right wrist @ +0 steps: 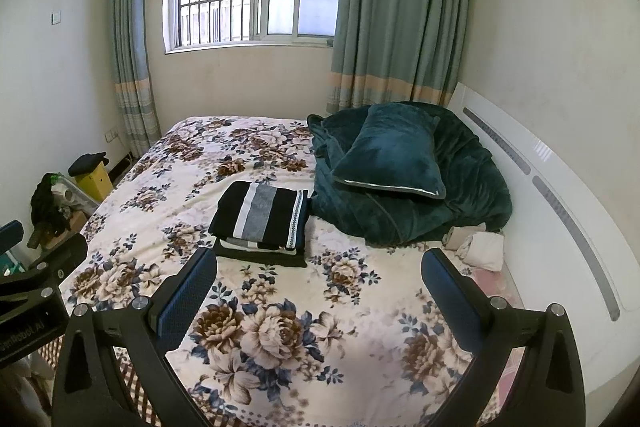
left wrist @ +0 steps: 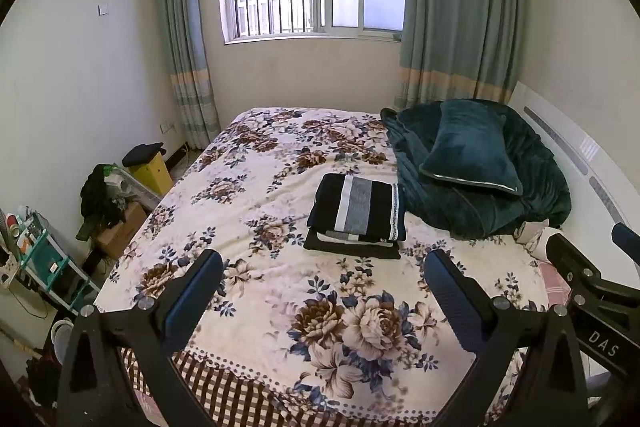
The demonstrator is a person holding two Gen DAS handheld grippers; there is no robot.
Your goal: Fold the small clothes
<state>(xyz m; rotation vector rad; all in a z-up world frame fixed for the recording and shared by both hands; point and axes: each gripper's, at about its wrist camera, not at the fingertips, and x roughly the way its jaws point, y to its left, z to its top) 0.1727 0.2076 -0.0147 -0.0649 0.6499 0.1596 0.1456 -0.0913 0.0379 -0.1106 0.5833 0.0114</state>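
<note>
A folded dark garment with white and grey stripes (left wrist: 358, 213) lies on top of a small pile of folded clothes in the middle of the floral bedspread (left wrist: 280, 291); it also shows in the right wrist view (right wrist: 262, 217). My left gripper (left wrist: 324, 267) is open and empty, held above the bed's near end, short of the pile. My right gripper (right wrist: 320, 267) is open and empty, also short of the pile. The right gripper shows at the right edge of the left wrist view (left wrist: 592, 267). Small pale crumpled clothes (right wrist: 478, 243) lie by the headboard.
A dark green blanket (right wrist: 404, 211) with a green pillow (right wrist: 394, 155) is heaped at the bed's far right. A white headboard (right wrist: 560, 195) runs along the right. Boxes, a yellow bin (left wrist: 152, 173) and a teal rack (left wrist: 44, 259) stand on the floor at left.
</note>
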